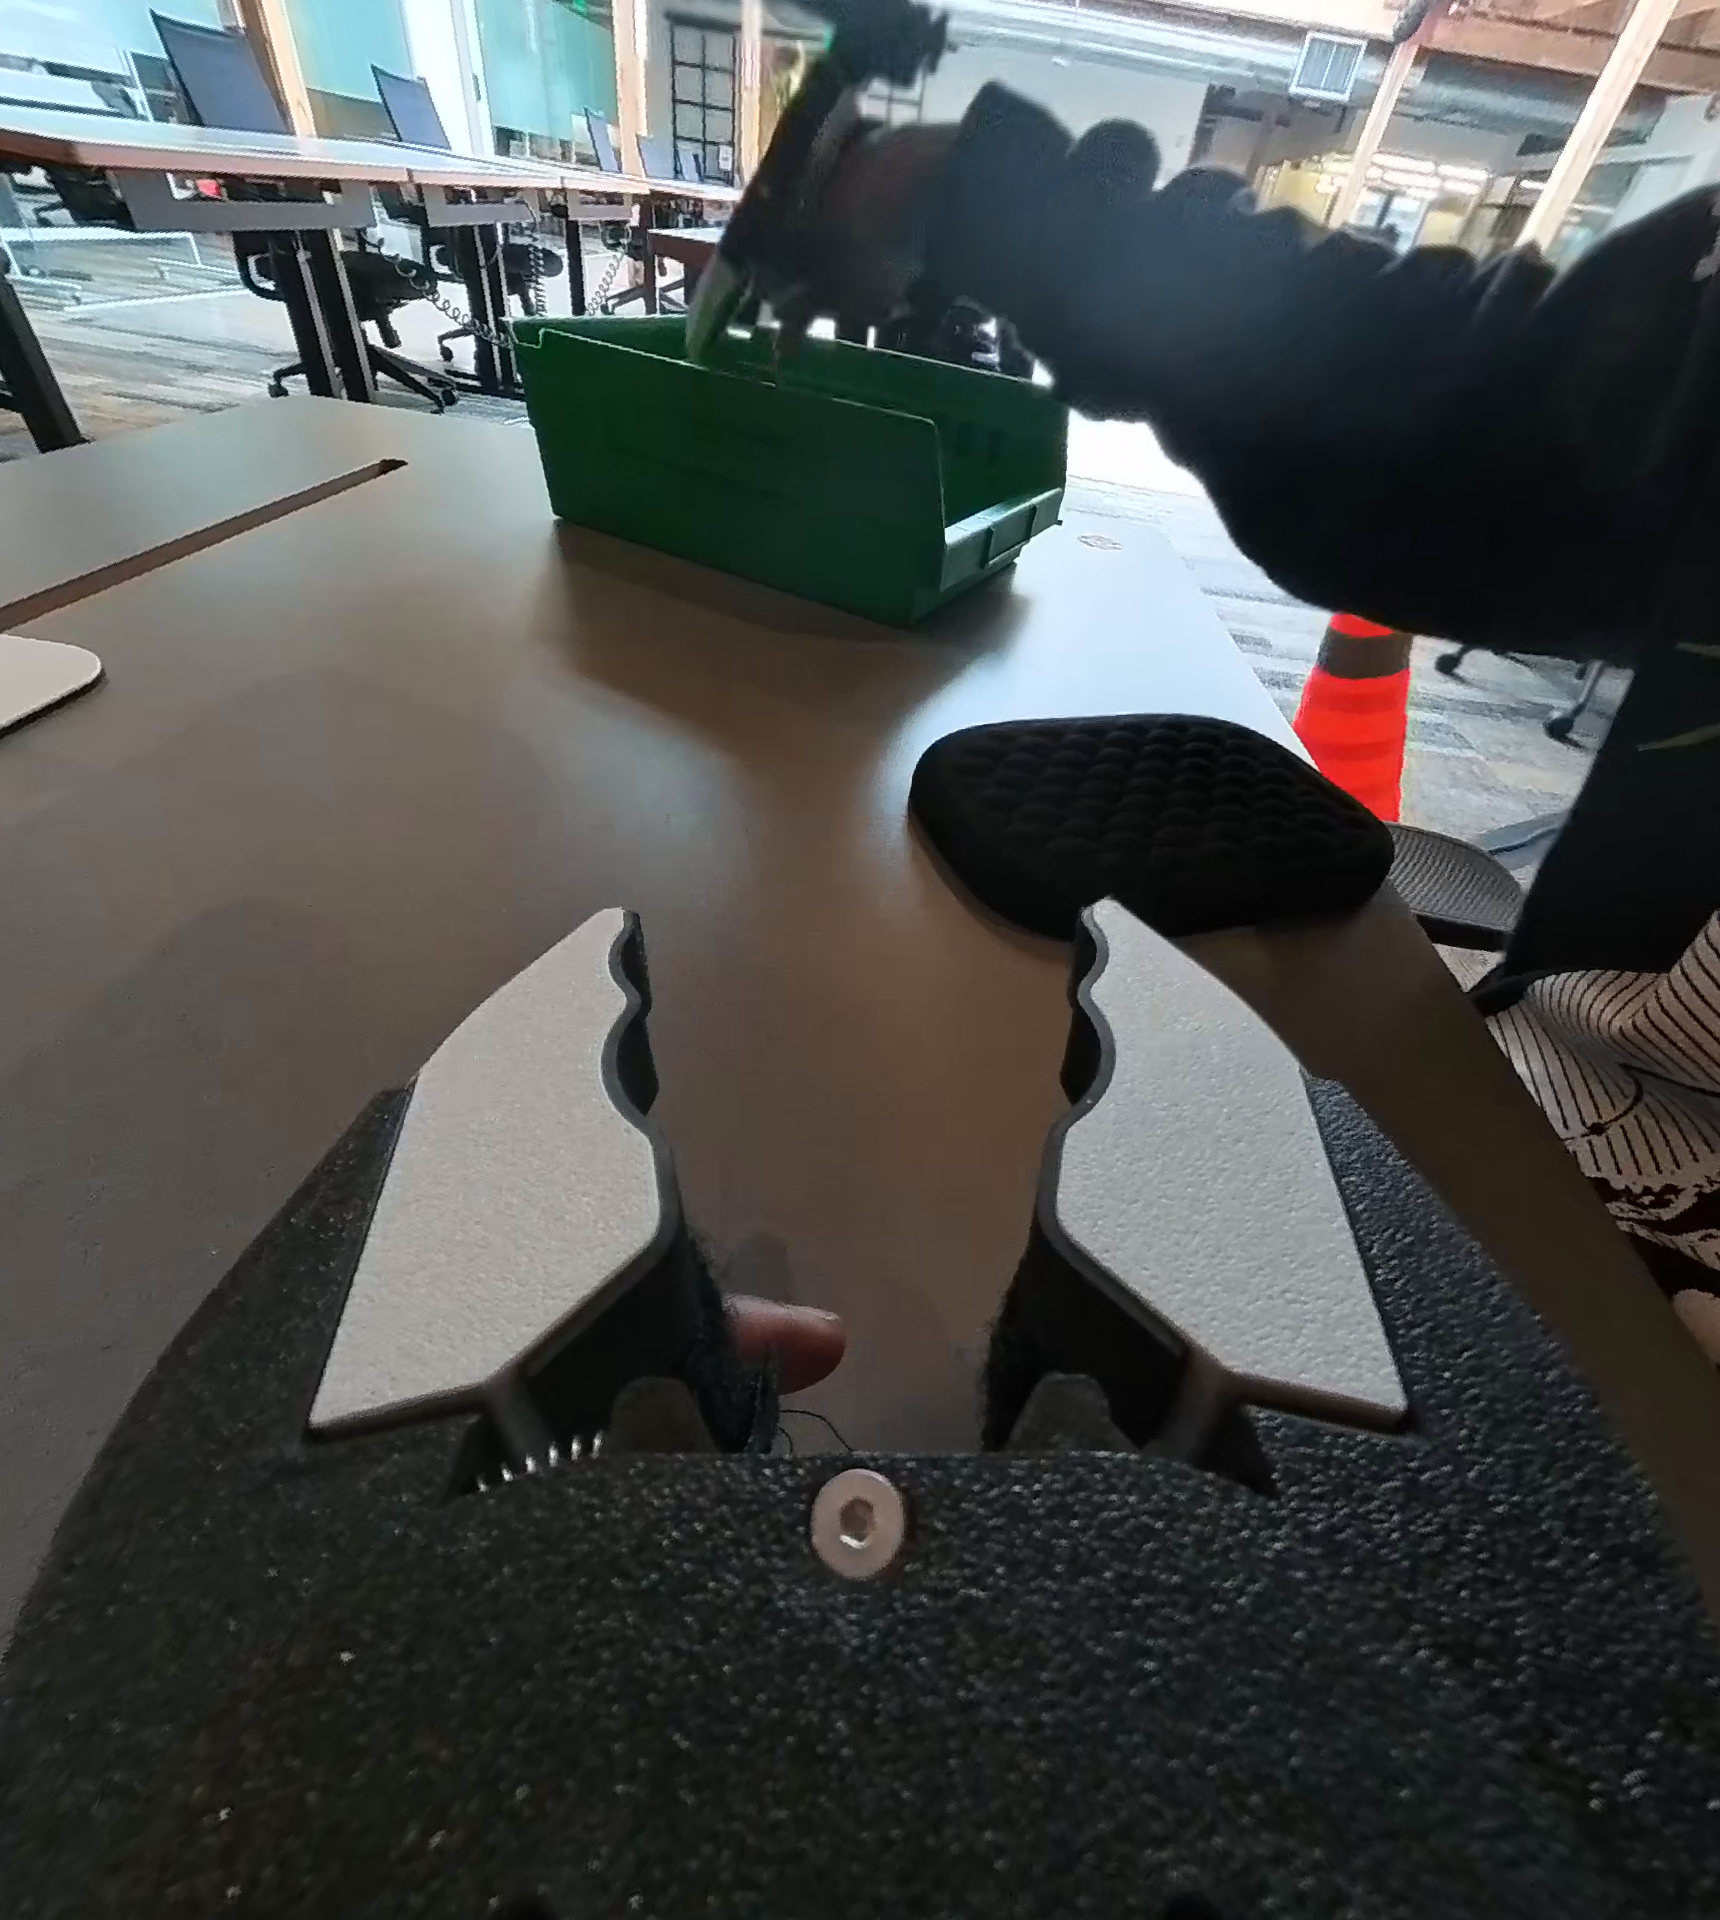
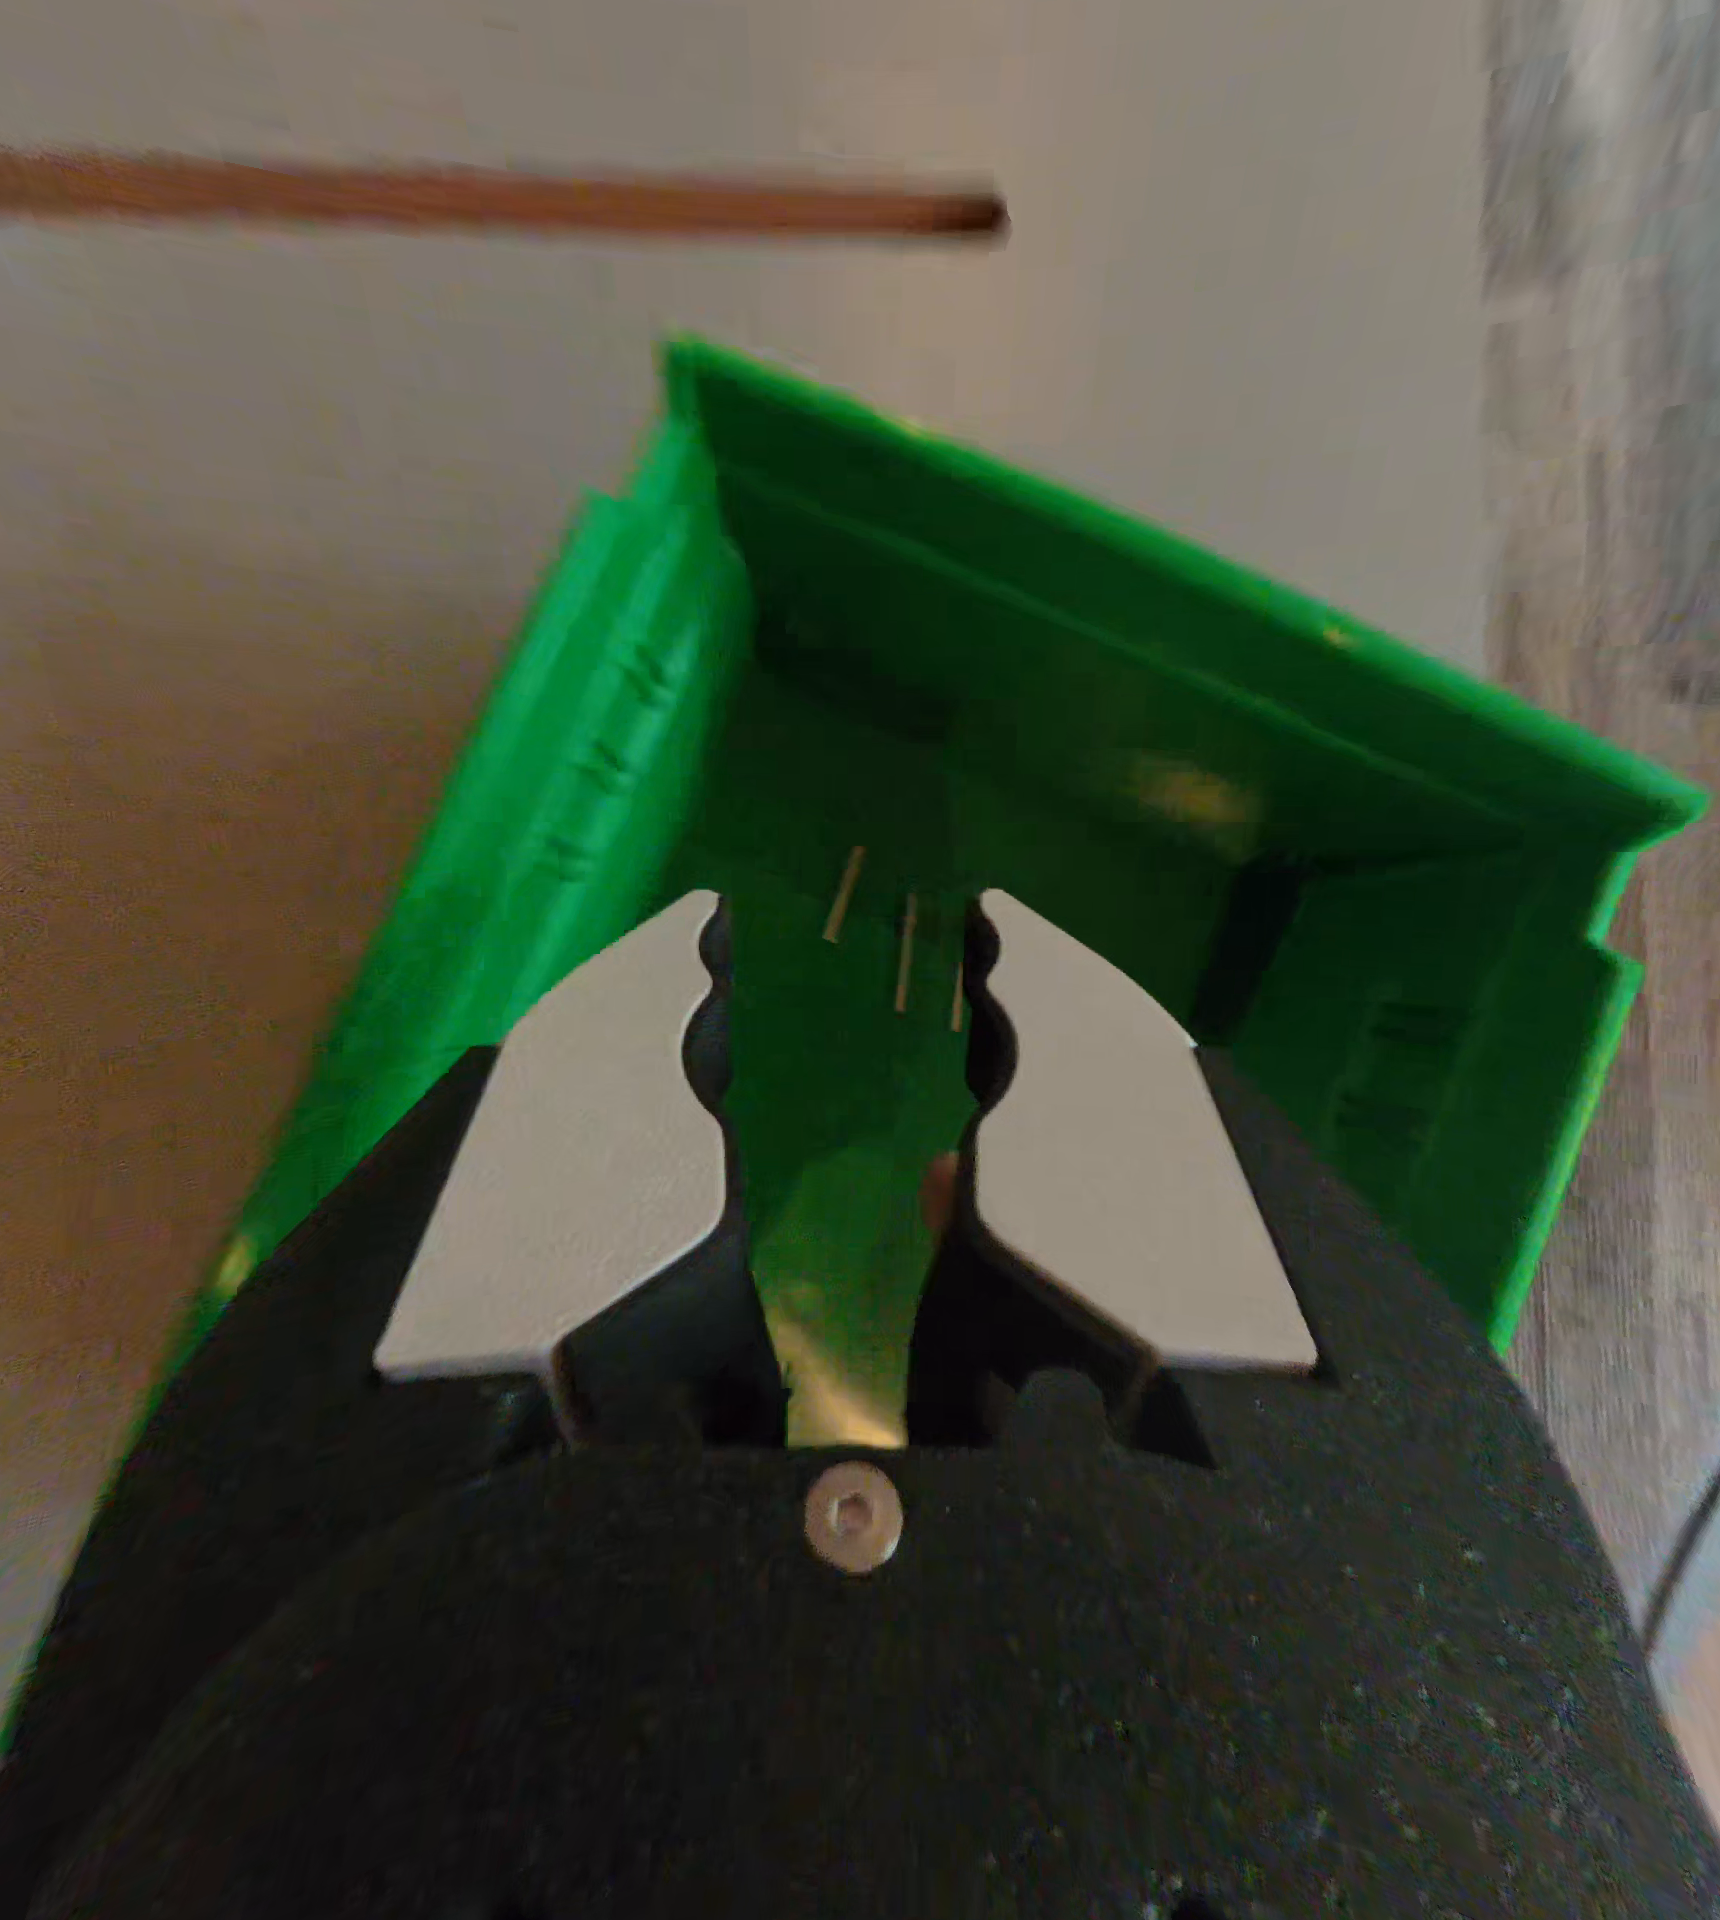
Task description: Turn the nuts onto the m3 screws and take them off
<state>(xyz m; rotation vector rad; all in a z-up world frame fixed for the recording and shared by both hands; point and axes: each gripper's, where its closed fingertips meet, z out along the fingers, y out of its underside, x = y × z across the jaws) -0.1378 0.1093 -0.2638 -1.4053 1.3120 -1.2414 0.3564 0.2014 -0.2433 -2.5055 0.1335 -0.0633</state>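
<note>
Between my right hand-held gripper's (image 2: 848, 914) parted, empty fingers I saw thin screws (image 2: 903, 951) on the green bin's (image 2: 565, 790) floor, so blurred that I feared closing on several or none, no nuts discernible, while my left hand-held gripper (image 1: 856, 935) gaped idle above the counter (image 1: 420, 831).

Orange cone (image 1: 1355, 717), black textured pad (image 1: 1147, 821)
</note>
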